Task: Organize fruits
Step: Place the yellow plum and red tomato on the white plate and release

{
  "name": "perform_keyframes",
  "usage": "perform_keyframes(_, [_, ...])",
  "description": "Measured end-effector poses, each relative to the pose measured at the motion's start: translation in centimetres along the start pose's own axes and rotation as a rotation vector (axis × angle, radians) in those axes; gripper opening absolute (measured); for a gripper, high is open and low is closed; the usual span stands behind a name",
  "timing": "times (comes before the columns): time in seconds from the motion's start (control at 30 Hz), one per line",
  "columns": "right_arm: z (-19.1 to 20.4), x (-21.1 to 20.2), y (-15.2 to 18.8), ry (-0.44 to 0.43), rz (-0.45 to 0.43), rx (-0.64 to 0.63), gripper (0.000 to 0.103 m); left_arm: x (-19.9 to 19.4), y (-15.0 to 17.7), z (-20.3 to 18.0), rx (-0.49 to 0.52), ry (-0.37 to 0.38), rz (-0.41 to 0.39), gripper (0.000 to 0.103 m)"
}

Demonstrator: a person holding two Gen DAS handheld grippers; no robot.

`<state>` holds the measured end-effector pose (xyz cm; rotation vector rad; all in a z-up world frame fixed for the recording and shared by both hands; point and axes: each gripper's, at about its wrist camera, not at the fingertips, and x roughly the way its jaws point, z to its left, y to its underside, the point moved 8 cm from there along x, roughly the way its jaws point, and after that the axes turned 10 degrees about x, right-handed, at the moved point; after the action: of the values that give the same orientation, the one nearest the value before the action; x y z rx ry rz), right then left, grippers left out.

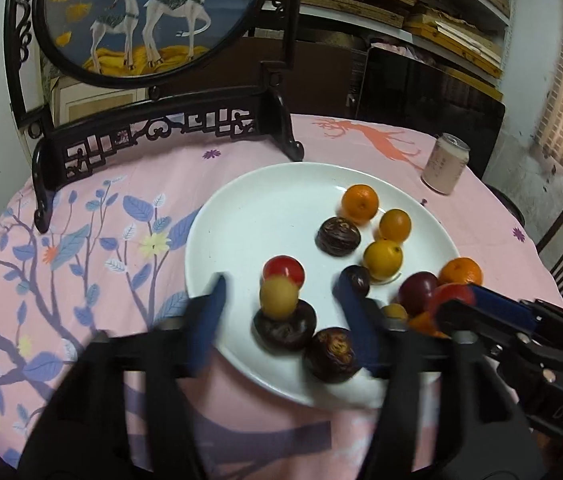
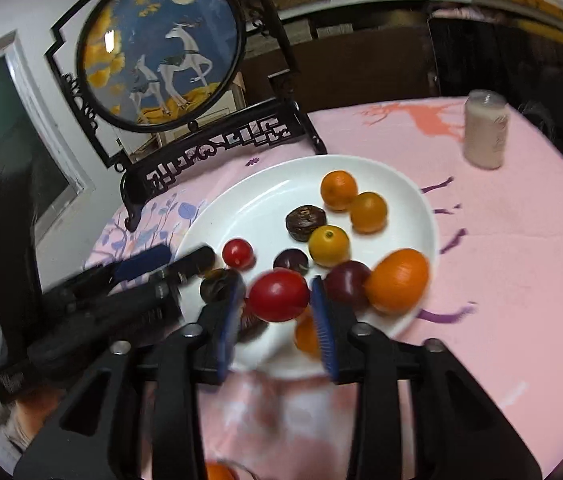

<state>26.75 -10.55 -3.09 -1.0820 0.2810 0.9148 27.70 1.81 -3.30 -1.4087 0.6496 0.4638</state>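
Right gripper (image 2: 277, 320): nearest the lens, jaws parted, with the red tomato (image 2: 278, 295) in the gap; no pad seems to press on it, so it looks released rather than held.
Left gripper (image 1: 281, 320): jaws wide apart over the near edge of the white plate (image 1: 241, 208), holding nothing; a small yellow fruit (image 1: 278, 296) sits between the fingers, on top of a dark wrinkled fruit (image 1: 284, 328).
Fruits: all gathered on the plate, the oranges (image 1: 360, 203) toward its far right edge, the dark ones nearer the middle and the near edge.
Plate: centre of the pink tablecloth (image 1: 81, 240), in front of the deer screen (image 1: 137, 20); a can (image 1: 443, 168) stands near the far right edge.
Step in hand: likely dropping fruit onto the plate, both grippers letting go.
Next move: probably back both grippers clear without nudging the stacked yellow fruit, then check for fruit left off the plate.
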Motion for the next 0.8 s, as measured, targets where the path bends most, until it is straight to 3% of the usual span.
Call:
perform_keyframes(0.13, [-1.2,0.2,-0.1,0.006,-0.006,0.014,0.052,-0.1,0.1,0.0,0.027,-0.005,0.0,0.067])
perform_keyframes(0.2, [-2.1,-0.5,0.0,0.011,-0.012,0.037,0.053,-0.6,0.2,0.1,0.01,0.011,-0.011,0.081])
perform_keyframes(0.37, [-3.1,-2.3,1.0,0.012,-0.028,0.071,0.056,-2.0,1.9,0.4,0.018,-0.052,-0.028,0.093])
perform_keyframes(0.63, [-3.3,-5.2,6.5,0.049,-0.024,0.021,0.059,-3.9,6.5,-0.1,0.066,-0.113,0.008,0.094])
perform_keyframes(0.8, [-2.8,-7.7,8.9,0.036,-0.054,-0.008,0.064,-6.6,8.9,-0.2,0.061,-0.111,-0.005,0.097])
